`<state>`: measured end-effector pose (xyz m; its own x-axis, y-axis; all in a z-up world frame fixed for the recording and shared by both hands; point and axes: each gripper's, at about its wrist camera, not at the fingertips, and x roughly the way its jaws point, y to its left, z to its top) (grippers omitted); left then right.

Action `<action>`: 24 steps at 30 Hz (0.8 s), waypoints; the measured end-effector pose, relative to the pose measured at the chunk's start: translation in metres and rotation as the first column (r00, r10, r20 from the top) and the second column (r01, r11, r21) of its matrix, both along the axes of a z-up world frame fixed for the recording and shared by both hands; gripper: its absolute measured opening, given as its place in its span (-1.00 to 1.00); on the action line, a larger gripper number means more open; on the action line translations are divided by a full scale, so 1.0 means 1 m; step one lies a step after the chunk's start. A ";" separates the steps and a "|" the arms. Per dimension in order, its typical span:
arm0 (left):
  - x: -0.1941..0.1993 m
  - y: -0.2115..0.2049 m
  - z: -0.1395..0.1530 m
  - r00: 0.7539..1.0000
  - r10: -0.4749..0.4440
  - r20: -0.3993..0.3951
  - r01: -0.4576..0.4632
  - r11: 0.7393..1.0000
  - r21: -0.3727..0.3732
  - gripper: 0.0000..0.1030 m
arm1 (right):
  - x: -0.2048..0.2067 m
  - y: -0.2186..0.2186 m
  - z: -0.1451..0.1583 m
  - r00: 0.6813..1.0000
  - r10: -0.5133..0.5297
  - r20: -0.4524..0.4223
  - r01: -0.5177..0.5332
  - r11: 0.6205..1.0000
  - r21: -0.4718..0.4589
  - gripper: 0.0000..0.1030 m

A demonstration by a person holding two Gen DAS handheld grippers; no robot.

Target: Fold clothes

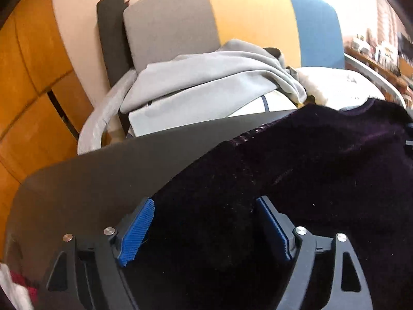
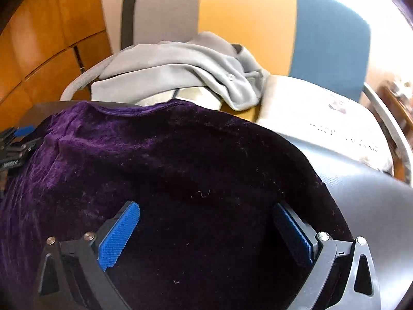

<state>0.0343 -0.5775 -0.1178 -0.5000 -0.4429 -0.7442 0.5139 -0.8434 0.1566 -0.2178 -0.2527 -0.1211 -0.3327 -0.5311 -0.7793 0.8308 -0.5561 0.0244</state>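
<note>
A striped grey, yellow and blue sofa (image 1: 247, 20) stands behind the dark tabletop (image 1: 103, 170), with a grey garment (image 1: 206, 77) heaped on its seat. A dark purple velvet garment (image 2: 144, 160) lies spread over the tabletop. Above it, the left tongs (image 1: 205, 228) and right tongs (image 2: 206, 235) both gape wide, the cloth under their blue pads but not pinched.

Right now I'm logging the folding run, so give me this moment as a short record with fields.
garment: dark purple velvet top, spread on the dark table
left claw: open, velvet between the pads
right claw: open over the velvet, not gripping
behind table: grey garment heaped on white cloth
backdrop: grey, yellow and blue panels
</note>
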 end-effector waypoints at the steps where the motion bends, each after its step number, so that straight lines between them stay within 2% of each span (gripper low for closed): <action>1: 0.000 -0.002 0.003 1.000 0.021 -0.004 -0.021 0.999 0.026 0.68 | -0.001 -0.001 0.000 1.000 0.003 -0.002 -0.003 1.000 -0.001 1.00; 2: 0.001 -0.005 0.005 0.999 0.043 -0.008 -0.042 0.998 0.053 0.62 | -0.001 -0.001 0.000 1.000 0.003 -0.002 -0.003 1.000 -0.002 1.00; 4: 0.005 0.001 0.015 0.995 0.103 -0.013 -0.101 0.992 0.071 0.31 | -0.001 0.000 0.001 1.000 0.003 -0.004 -0.003 1.000 -0.004 1.00; 5: 0.010 0.008 0.022 0.991 0.133 -0.011 -0.132 0.990 0.044 0.10 | 0.000 -0.001 0.002 1.000 0.000 -0.007 0.000 1.000 0.005 1.00; 6: 0.016 0.021 0.031 0.991 0.130 -0.036 -0.128 0.990 0.053 0.08 | 0.003 -0.002 0.003 1.000 -0.004 -0.013 0.005 1.000 0.027 1.00; 7: 0.022 0.033 0.039 0.990 0.127 -0.061 -0.123 0.990 0.063 0.08 | 0.008 -0.001 0.006 1.000 0.002 -0.018 -0.001 0.999 0.038 1.00; 9: 0.041 0.069 0.055 0.990 0.045 -0.136 -0.026 0.989 0.143 0.10 | 0.023 0.006 0.020 0.999 0.040 -0.023 -0.039 0.999 0.037 0.99; 11: 0.060 0.107 0.063 0.985 -0.016 -0.174 0.043 0.988 0.152 0.11 | 0.046 0.021 0.037 0.996 0.090 -0.021 -0.090 0.996 0.008 1.00; 15: 0.097 0.164 0.057 0.972 -0.096 -0.216 0.150 0.957 0.247 0.11 | 0.110 0.082 0.066 0.968 0.241 0.072 -0.238 0.970 -0.053 1.00; 17: 0.118 0.197 0.044 0.972 -0.147 -0.181 0.190 0.950 0.247 0.11 | 0.143 0.118 0.072 0.945 0.301 0.128 -0.295 0.954 -0.059 1.00; 21: 0.158 0.226 0.027 0.981 -0.149 -0.122 0.173 0.960 0.220 0.11 | 0.203 0.188 0.058 0.904 0.356 0.237 -0.367 0.930 0.001 1.00; 24: 0.180 0.232 0.015 0.988 -0.132 -0.079 0.146 0.967 0.210 0.11 | 0.226 0.219 0.037 0.901 0.343 0.267 -0.376 0.923 0.084 1.00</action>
<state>0.2144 -0.3452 -0.1028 -0.5949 -0.1995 -0.7786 0.3926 -0.9174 -0.0650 0.0087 -0.0333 -0.0842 0.0696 -0.4673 -0.8813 0.9521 -0.2326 0.1985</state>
